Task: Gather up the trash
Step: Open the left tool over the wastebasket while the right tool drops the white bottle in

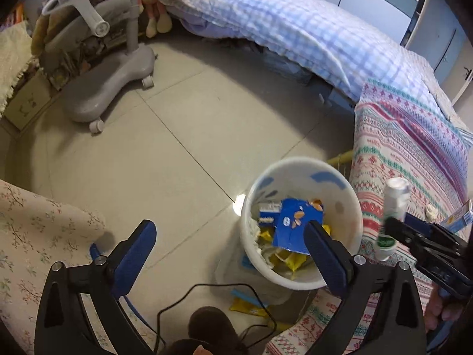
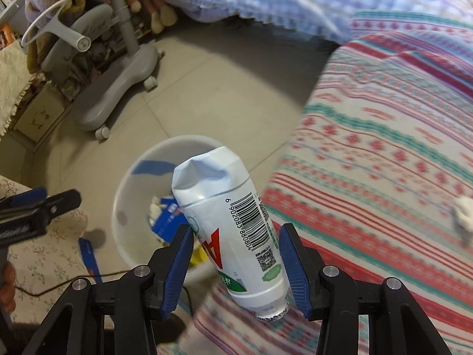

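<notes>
A white trash bin (image 1: pixel 348 195) stands on the floor beside the bed, holding a blue wrapper (image 1: pixel 291 226), yellow wrappers and tissue. It also shows in the right wrist view (image 2: pixel 124 195). My right gripper (image 2: pixel 236 263) is shut on a crumpled white plastic bottle (image 2: pixel 233 224) with a barcode label, held upside down above the bed edge, just right of the bin. That bottle shows in the left wrist view (image 1: pixel 393 216). My left gripper (image 1: pixel 229 242) is open and empty, over the bin's near left side. A white tissue ball (image 2: pixel 464 210) lies on the bed.
A striped patterned blanket (image 2: pixel 384 136) covers the bed on the right, with a blue checked quilt (image 1: pixel 280 20) behind. A grey wheeled chair (image 1: pixel 106 88) stands far left. A floral cushion (image 1: pixel 35 236) is near left. A black cable (image 1: pixel 207 293) and yellow wrapper (image 1: pixel 248 307) lie on the floor. A small box (image 1: pixel 458 216) lies on the bed.
</notes>
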`<state>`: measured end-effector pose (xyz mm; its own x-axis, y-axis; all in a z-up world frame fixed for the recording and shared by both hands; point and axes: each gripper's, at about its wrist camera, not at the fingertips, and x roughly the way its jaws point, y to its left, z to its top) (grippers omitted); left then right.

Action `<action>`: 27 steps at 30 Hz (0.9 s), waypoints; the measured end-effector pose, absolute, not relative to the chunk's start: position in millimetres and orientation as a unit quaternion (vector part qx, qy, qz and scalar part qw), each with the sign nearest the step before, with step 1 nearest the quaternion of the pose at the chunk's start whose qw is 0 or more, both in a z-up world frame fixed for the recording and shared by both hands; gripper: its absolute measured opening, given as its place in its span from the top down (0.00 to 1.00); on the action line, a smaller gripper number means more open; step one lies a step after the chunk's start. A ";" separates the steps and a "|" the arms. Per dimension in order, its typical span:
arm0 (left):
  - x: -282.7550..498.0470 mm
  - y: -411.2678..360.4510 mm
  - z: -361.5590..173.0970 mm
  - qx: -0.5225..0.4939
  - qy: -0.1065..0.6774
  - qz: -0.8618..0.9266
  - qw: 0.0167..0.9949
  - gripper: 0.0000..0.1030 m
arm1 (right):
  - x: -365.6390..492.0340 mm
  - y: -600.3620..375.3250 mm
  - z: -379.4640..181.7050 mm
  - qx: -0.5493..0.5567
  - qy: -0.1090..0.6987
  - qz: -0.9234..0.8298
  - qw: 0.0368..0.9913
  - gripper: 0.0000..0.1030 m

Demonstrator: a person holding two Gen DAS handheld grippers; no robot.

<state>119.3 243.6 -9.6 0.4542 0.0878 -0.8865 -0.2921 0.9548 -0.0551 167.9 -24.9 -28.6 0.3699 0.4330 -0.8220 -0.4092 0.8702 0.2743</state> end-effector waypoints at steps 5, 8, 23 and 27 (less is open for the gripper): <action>119.6 253.9 -7.5 -0.105 0.508 0.123 0.846 0.01 | 183.4 -0.3 -39.1 0.019 0.508 0.259 0.821 0.48; 119.4 258.4 -7.1 -0.120 0.508 0.121 0.845 0.01 | 190.4 12.5 -44.3 0.021 0.511 0.260 0.819 0.48; 122.1 238.2 -14.6 -0.130 0.524 0.083 0.837 0.01 | 188.4 -4.5 -28.8 0.036 0.503 0.241 0.829 0.26; 122.9 223.8 -18.0 -0.124 0.532 0.069 0.835 0.01 | 178.4 -31.2 -19.3 0.042 0.495 0.221 0.839 0.25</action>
<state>122.9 223.8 -18.0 0.4244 -0.0178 -0.9053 -0.2471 0.9596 -0.1346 178.4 -31.2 -19.3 0.4120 0.4130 -0.8122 -0.3297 0.8985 0.2896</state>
